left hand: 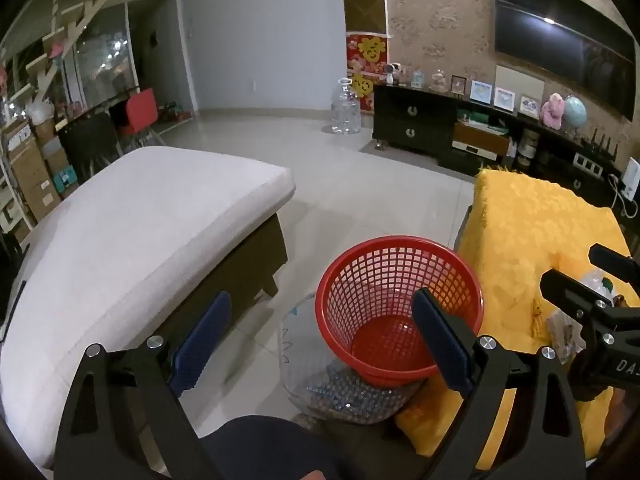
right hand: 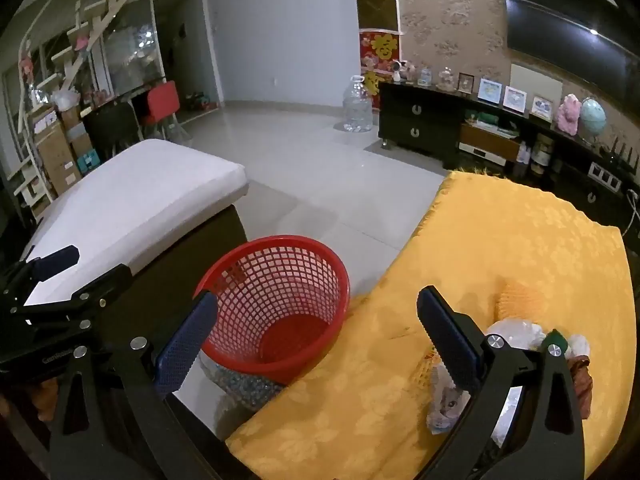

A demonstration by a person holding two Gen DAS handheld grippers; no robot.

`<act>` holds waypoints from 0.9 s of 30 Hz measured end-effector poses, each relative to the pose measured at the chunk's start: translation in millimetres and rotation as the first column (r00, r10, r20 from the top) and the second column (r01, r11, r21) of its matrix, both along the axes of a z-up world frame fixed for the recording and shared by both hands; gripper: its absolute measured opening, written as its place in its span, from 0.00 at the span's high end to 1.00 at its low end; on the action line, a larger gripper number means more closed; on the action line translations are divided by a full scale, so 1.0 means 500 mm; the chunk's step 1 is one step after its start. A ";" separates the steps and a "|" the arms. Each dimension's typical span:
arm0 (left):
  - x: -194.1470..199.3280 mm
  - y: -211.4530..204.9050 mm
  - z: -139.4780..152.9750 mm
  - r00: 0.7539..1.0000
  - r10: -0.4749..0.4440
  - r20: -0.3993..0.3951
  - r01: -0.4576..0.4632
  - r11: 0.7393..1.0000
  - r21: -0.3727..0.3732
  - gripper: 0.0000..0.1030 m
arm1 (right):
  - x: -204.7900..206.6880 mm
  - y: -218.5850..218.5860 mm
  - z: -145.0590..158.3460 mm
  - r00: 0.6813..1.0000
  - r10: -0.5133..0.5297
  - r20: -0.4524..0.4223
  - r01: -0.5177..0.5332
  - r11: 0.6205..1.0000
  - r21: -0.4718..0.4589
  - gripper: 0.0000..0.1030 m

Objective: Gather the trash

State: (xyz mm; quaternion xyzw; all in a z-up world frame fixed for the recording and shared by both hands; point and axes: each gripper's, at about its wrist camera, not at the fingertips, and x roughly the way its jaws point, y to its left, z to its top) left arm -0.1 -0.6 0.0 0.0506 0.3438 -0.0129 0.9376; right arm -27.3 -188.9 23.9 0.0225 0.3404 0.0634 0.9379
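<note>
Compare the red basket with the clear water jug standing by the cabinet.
The red basket is an open mesh with a wide mouth; the clear water jug has solid see-through walls and narrows at the top. The basket sits close, beside the yellow cloth; the jug stands far across the floor by the black cabinet. Both are upright.

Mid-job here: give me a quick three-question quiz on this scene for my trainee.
1. True or false: the red basket already holds trash.
2. What lies on the yellow cloth by the right claw?
A) wrappers B) a shoe C) a book
3. What does the basket rest on?

Key:
1. False; it looks empty.
2. A, crumpled wrappers.
3. A clear jug lying on the floor.
</note>
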 end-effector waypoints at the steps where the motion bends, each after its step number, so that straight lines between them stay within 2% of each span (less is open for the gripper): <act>1: 0.000 0.000 0.000 1.000 0.001 0.000 -0.001 1.000 -0.001 0.14 | 0.000 0.000 0.000 1.000 0.003 0.002 -0.003 1.000 0.004 0.06; 27: 0.000 0.001 0.000 1.000 -0.001 -0.003 0.001 1.000 -0.005 0.14 | -0.015 -0.001 -0.014 1.000 0.006 -0.006 -0.005 1.000 0.009 0.06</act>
